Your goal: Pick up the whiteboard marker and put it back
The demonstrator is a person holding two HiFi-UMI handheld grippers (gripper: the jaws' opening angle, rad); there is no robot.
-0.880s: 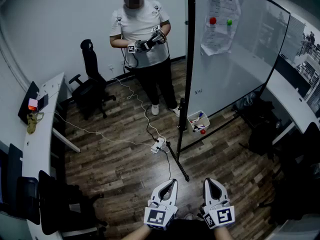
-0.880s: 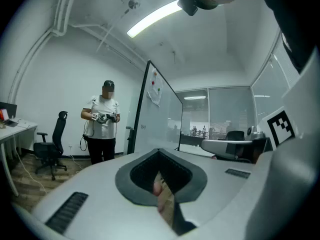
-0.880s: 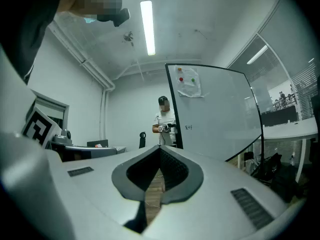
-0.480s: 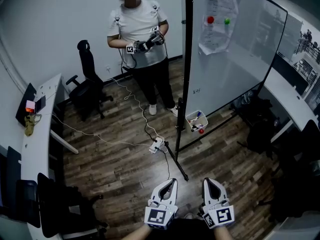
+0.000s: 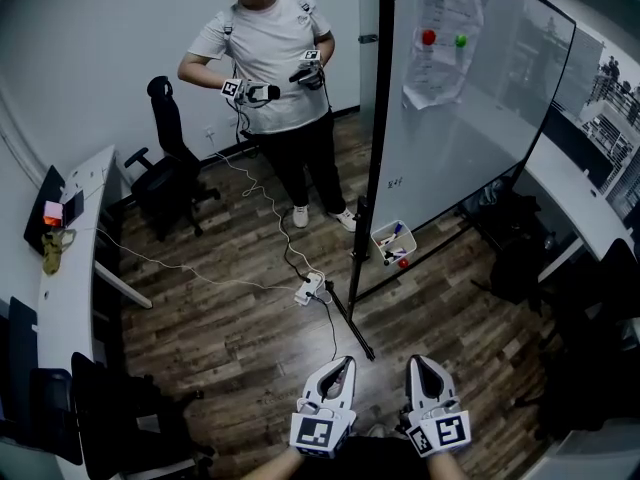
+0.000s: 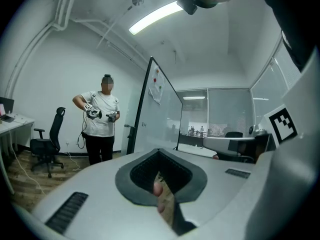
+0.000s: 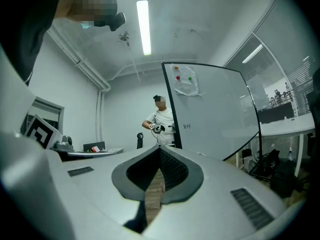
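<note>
Marker: the whiteboard marker (image 5: 397,235) lies with a few other small things in a white tray (image 5: 381,236) on the floor at the foot of the whiteboard (image 5: 470,118), well ahead of both grippers; which marker is meant I cannot tell
Left gripper (image 5: 344,362): jaws together at the tips and holding nothing; wooden floor and a small pinkish blur I cannot name show through the hollow behind them
Right gripper (image 5: 417,360): jaws likewise together and empty, held low beside the left one
Stage: probably not begun, since neither gripper is near the tray
Handling: likely light, stiff and smooth, a round barrel that may roll or slip under a loose pinch
Where to hold: across the middle of the barrel rather than on the cap, which could pull off
Risk: the tray is crowded, so the jaws may nudge its neighbours
Bystander: another person (image 5: 265,53) stands beyond the board's edge holding grippers
</note>
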